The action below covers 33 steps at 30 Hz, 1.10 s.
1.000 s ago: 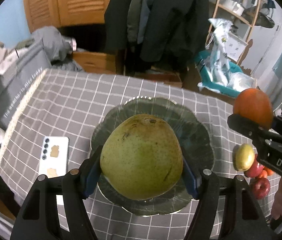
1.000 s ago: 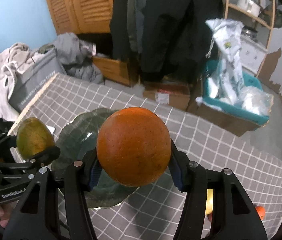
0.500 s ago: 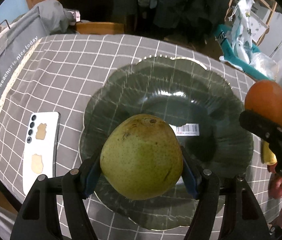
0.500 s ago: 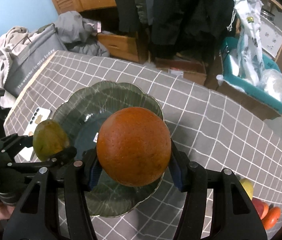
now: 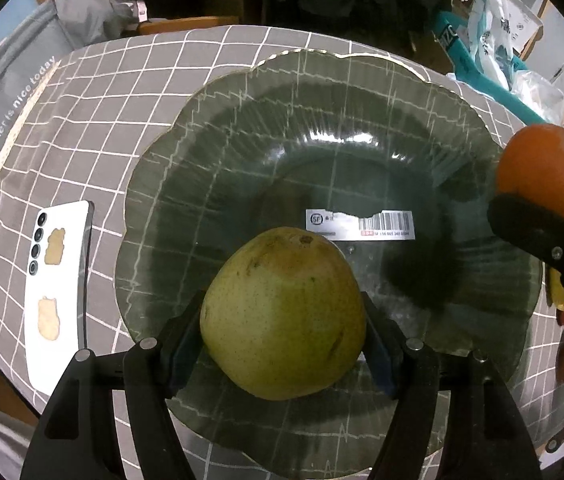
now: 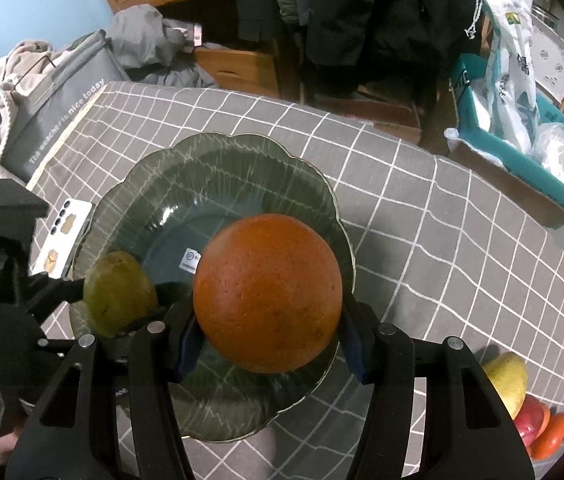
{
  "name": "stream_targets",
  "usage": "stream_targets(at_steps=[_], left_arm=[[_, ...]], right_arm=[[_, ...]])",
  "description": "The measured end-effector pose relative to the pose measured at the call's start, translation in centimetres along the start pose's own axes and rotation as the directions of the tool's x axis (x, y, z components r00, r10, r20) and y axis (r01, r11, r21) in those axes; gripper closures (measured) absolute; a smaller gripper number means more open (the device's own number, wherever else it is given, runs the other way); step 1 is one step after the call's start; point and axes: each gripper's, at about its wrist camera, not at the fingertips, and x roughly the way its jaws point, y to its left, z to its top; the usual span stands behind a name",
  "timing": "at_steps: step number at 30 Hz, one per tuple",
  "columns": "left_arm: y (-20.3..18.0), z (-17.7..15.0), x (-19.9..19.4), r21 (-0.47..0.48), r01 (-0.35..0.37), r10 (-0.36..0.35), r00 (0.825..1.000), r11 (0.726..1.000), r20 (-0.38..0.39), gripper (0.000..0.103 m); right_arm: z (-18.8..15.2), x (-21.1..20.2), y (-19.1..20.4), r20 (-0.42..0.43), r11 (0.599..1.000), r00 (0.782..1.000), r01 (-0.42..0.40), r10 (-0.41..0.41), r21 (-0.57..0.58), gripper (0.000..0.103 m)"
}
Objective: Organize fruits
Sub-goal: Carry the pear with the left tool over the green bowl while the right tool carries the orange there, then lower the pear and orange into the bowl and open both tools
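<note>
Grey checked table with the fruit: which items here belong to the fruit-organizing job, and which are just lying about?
Part of the job:
- green-brown pear in the left gripper
- round orange in the right gripper
- dark green scalloped glass plate
- pile of small fruits at the table's edge

Lying about:
- white smartphone
- grey lettered bag
- teal box with plastic bags

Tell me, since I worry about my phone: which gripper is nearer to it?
Left. The left gripper, shut on the pear, is beside the phone; the right gripper, holding the orange, is over the plate's far side.
</note>
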Motion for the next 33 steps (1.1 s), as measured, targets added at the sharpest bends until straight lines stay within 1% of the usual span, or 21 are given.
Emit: stream_targets(at_steps=[3, 5, 7, 8, 9, 11, 13, 17, 21, 27, 30, 33], left_arm=[[0.1, 0.0, 0.2, -0.005, 0.001, -0.001, 1.0, 1.0, -0.007, 0.031], [0.1, 0.1, -0.1, -0.006, 0.003, -0.003, 1.0, 1.0, 0.004, 0.031], [0.0, 0.3, -0.8, 0.002, 0.008, -0.008, 1.0, 1.0, 0.03, 0.025], [-0.1, 0.5, -1.2, 0.004, 0.008, -0.008, 0.999, 1.0, 0.045, 0.016], [0.0, 0.5, -1.6, 0.004, 0.009, -0.009, 0.998, 1.0, 0.063, 0.013], [0.1, 0.6, -2.1, 0.008, 0.008, -0.008, 0.997, 1.0, 0.074, 0.013], [0.5, 0.5, -2.2, 0.001, -0.003, 0.003, 0.998, 1.0, 0.059, 0.013], [2.0, -0.1, -3.0, -0.044, -0.003, 0.005, 0.999, 0.999, 0.054, 0.012], [3.2, -0.3, -4.1, -0.077, 0.002, 0.003, 0.997, 0.997, 0.072, 0.012], [3.6, -0.4, -4.7, -0.088, 0.0, 0.008, 0.996, 0.996, 0.088, 0.012], [3.6, -0.5, -4.8, -0.09, 0.002, 0.006, 0.996, 0.996, 0.091, 0.012], [3.6, -0.5, -5.1, -0.093, 0.01, 0.0, 0.995, 0.996, 0.097, 0.012]], right_arm=[[0.1, 0.0, -0.2, 0.002, 1.0, 1.0, -0.007, 0.007, 0.005, 0.045], [0.2, 0.0, -0.2, 0.0, 1.0, 1.0, -0.012, 0.012, 0.006, 0.045], [0.3, 0.1, -0.3, -0.007, 1.0, 1.0, -0.021, 0.021, 0.006, 0.045], [0.3, 0.1, -0.3, -0.008, 1.0, 1.0, -0.021, 0.021, 0.007, 0.045], [0.4, 0.2, -0.2, -0.008, 1.0, 1.0, -0.02, 0.02, 0.007, 0.045], [0.4, 0.2, -0.2, -0.009, 1.0, 1.0, -0.022, 0.022, 0.009, 0.045], [0.4, 0.2, -0.3, -0.011, 0.999, 0.999, -0.03, 0.03, 0.015, 0.045], [0.4, 0.4, -0.2, -0.019, 0.999, 0.999, -0.034, 0.034, 0.014, 0.045], [0.2, 1.2, 0.3, -0.046, 0.999, 0.998, -0.034, 0.034, 0.005, 0.045], [-0.1, 2.2, 1.0, -0.088, 1.0, 0.996, -0.024, 0.022, -0.014, 0.044], [-0.3, 2.4, 1.1, -0.095, 1.0, 0.995, -0.022, 0.02, -0.02, 0.04], [-0.5, 2.7, 1.2, -0.105, 1.0, 0.994, -0.02, 0.018, -0.024, 0.04]])
